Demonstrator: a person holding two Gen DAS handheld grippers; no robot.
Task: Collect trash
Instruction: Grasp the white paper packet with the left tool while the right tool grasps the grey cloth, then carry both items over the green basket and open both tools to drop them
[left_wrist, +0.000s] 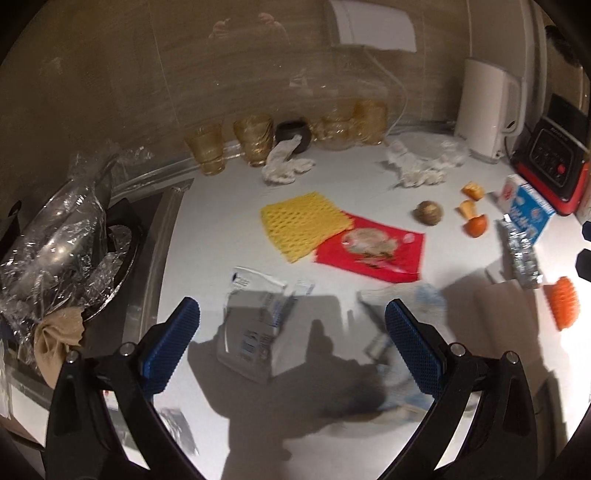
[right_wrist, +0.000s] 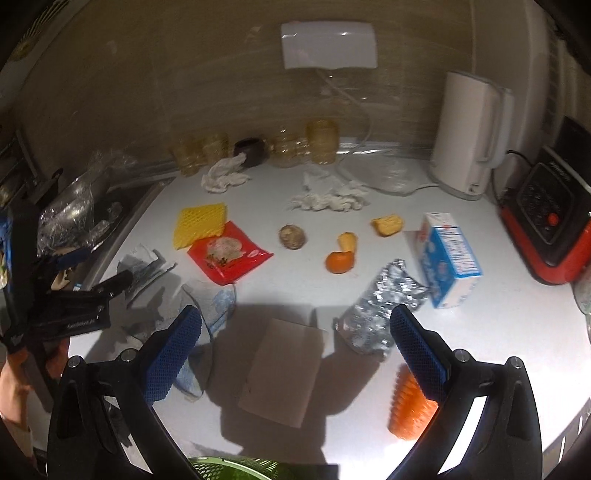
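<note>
Trash: scattered over the white worktop (right_wrist: 498, 332), none of it held by either gripper.
Left gripper (left_wrist: 291, 343): jaws spread wide and empty, hovering above a crumpled white wrapper (left_wrist: 255, 332) that lies between the fingers in the left wrist view.
Right gripper (right_wrist: 295, 347): jaws spread wide and empty, above a flat brown cardboard piece (right_wrist: 282, 373); seen from this camera, the left gripper (right_wrist: 122, 284) sits at the left edge, over the wrappers near the stove.
Nearest items: an orange ridged piece (right_wrist: 410, 406) just beside the right finger, a crushed foil pack (right_wrist: 380, 310), a clear plastic wrapper (right_wrist: 210, 306).
Green rim: something green (right_wrist: 236, 469) at the bottom edge of the right wrist view; I cannot tell what it is.
Middle: a red snack packet (right_wrist: 229, 258) overlapped at one corner by a yellow foam net (right_wrist: 199, 225); a brown round lump (right_wrist: 291, 236), an orange fruit piece (right_wrist: 340, 262) with peel scraps near it, and a blue-and-white carton (right_wrist: 450, 258) lying on its side.
Further back: two wads of crumpled white tissue (right_wrist: 225, 177) and (right_wrist: 328, 195).
Back wall: amber glasses (right_wrist: 321, 146), a dark small pot (right_wrist: 251, 149), a white kettle (right_wrist: 469, 136), a red-and-black appliance (right_wrist: 554, 229) at the right.
Left side: a stove with crinkled clear plastic (left_wrist: 55, 240) piled on it.
</note>
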